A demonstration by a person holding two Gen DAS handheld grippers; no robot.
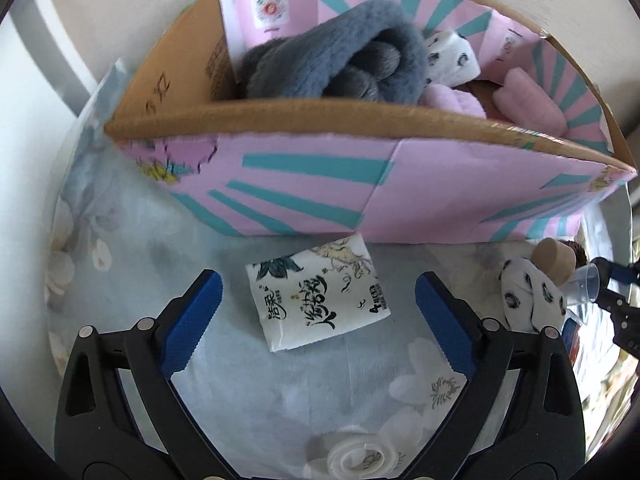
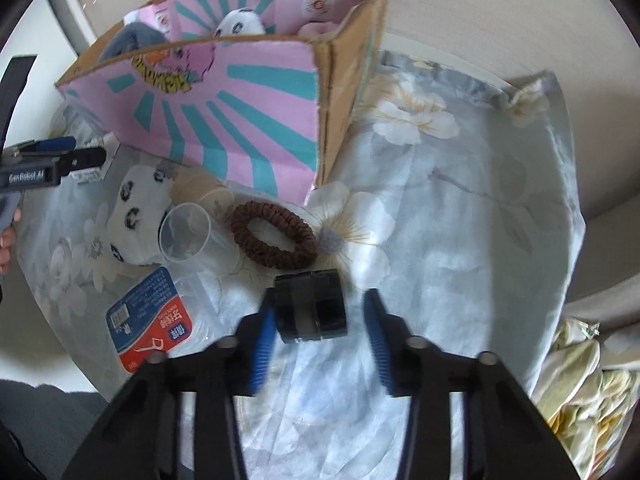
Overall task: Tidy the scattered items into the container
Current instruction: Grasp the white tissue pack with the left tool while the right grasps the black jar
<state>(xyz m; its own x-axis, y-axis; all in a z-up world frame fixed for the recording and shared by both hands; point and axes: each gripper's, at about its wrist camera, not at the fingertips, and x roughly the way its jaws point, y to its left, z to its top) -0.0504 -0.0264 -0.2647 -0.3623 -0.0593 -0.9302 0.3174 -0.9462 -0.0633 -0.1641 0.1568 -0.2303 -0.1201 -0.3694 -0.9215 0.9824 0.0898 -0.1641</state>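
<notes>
A white tissue pack [image 1: 316,296] with black lettering lies on the floral cloth just in front of the pink and teal cardboard box [image 1: 320,120]. My left gripper [image 1: 318,280] points down over the pack, open, with a blue pad well clear of it on each side. A black tape roll [image 2: 312,306] sits between the pads of my right gripper [image 2: 320,298]. The left pad is against the roll and the right pad stands a little apart from it. The box [image 2: 240,120] stands beyond, to the upper left.
A brown scrunchie [image 2: 276,240], a clear plastic cup [image 2: 186,232], a paper cup [image 2: 204,196], a spotted white soft item [image 2: 132,216] and a blue and red packet [image 2: 152,320] lie in front of the box. A grey fluffy item [image 1: 340,52] and pink soft things [image 1: 528,100] fill the box.
</notes>
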